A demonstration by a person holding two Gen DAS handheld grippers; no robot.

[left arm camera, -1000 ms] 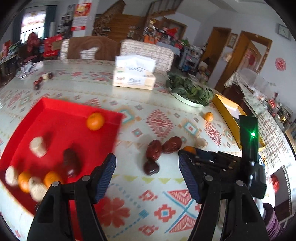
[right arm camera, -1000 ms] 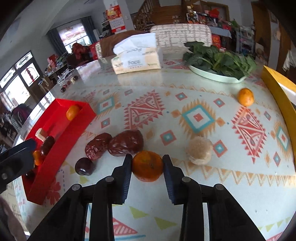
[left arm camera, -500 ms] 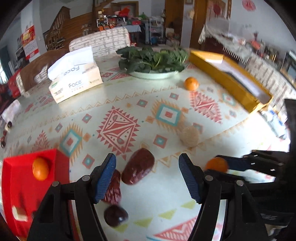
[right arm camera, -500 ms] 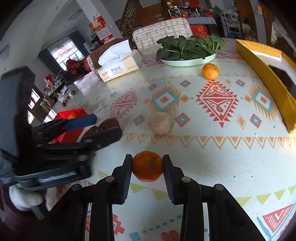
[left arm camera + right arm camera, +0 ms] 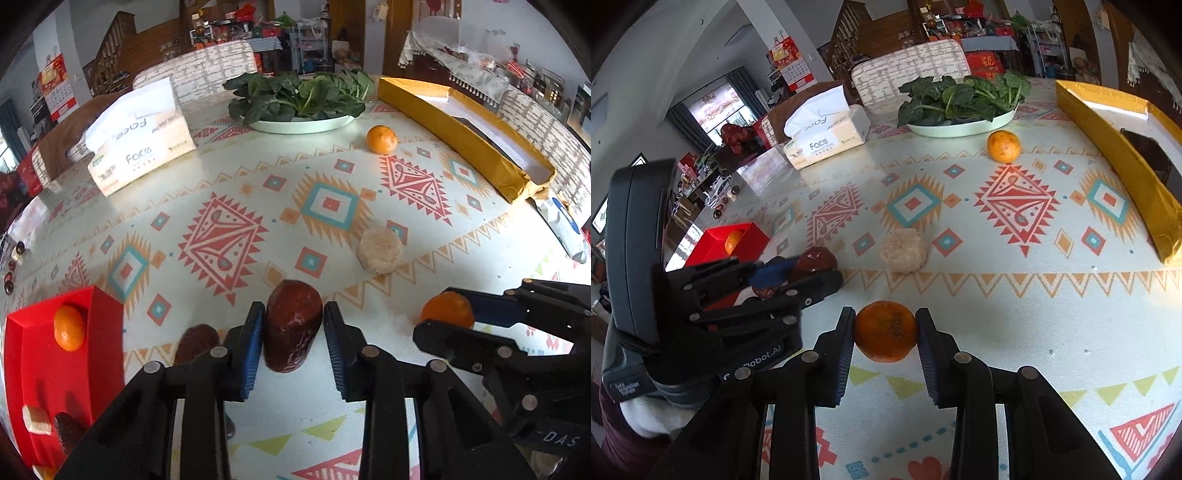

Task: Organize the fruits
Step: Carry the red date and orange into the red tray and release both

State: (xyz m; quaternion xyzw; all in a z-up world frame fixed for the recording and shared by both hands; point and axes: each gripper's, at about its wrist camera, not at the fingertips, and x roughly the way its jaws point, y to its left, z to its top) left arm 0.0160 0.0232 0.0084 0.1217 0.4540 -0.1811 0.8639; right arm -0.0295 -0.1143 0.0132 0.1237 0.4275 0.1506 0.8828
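Left gripper: your left gripper (image 5: 293, 341) points down at the patterned table (image 5: 229, 236), its jaws closing on a large dark red date (image 5: 291, 328) that stands between the blue pads, both pads against its sides.
Right gripper: your right gripper (image 5: 885, 341) is clamped on a small orange (image 5: 885, 331), held just above the tablecloth, near the left gripper and to its right.
Beside the left gripper: a second date (image 5: 195, 341) lies on the cloth just left of the held one, partly hidden by the left finger.
Red tray: the red tray (image 5: 107, 332) sits at the near left edge of the table, holding a tangerine (image 5: 69, 328), a pale chunk (image 5: 36, 419) and a dark date (image 5: 68, 430).
Middle of the table: a pale, rough-surfaced ball (image 5: 379, 250) rests alone on the cloth, a little beyond both grippers.
Farther on: a loose orange (image 5: 381, 139) sits near a white plate (image 5: 295, 125) heaped with green leaves (image 5: 295, 96).
Right edge: a long yellow box (image 5: 461, 140) runs along the table's right side.
Far left: a tissue box (image 5: 144, 147) stands on the cloth, with chairs (image 5: 207, 70) behind the table.
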